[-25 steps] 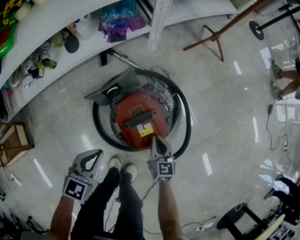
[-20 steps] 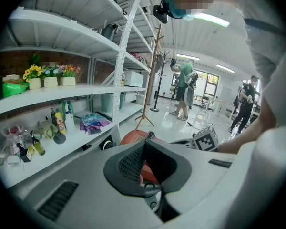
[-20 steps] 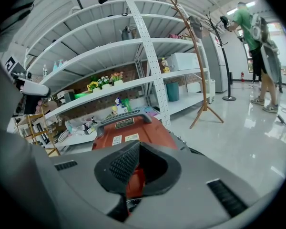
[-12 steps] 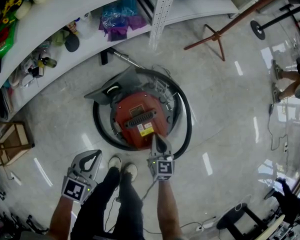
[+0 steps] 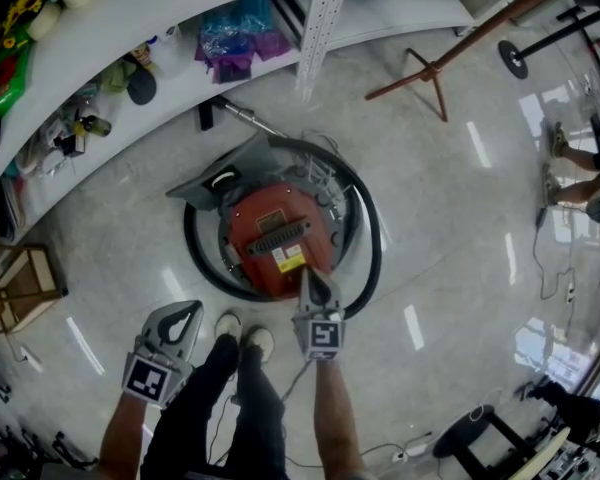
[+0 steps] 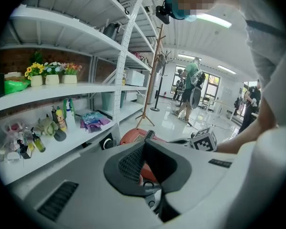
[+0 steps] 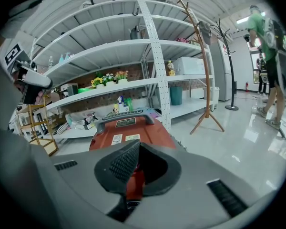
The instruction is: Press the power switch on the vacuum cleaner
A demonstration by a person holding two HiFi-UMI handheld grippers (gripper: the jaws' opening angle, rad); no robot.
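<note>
A red canister vacuum cleaner [image 5: 278, 240] stands on the glossy floor, ringed by its black hose [image 5: 376, 253]. My right gripper [image 5: 308, 278] is shut, and its tip rests at the near rim of the red top, beside a yellow label. The switch itself is hidden under the tip. In the right gripper view the red body [image 7: 128, 128] and its grey handle fill the space beyond the shut right gripper [image 7: 137, 144]. My left gripper [image 5: 188, 316] hangs shut and empty over the floor at the left, apart from the vacuum [image 6: 132, 136]. The left gripper [image 6: 144, 144] points toward it.
White shelving [image 5: 180, 23] with bottles and bags curves behind the vacuum. A wooden coat stand [image 5: 435, 68] leans at the back right and a wooden stool [image 5: 20, 283] stands at the left. My shoes [image 5: 245, 336] are just before the vacuum. Another person's legs [image 5: 580, 168] are at the right edge.
My right gripper has edged slightly left along the vacuum's near rim. The left gripper has stayed put. The person at the right edge has stepped further right.
</note>
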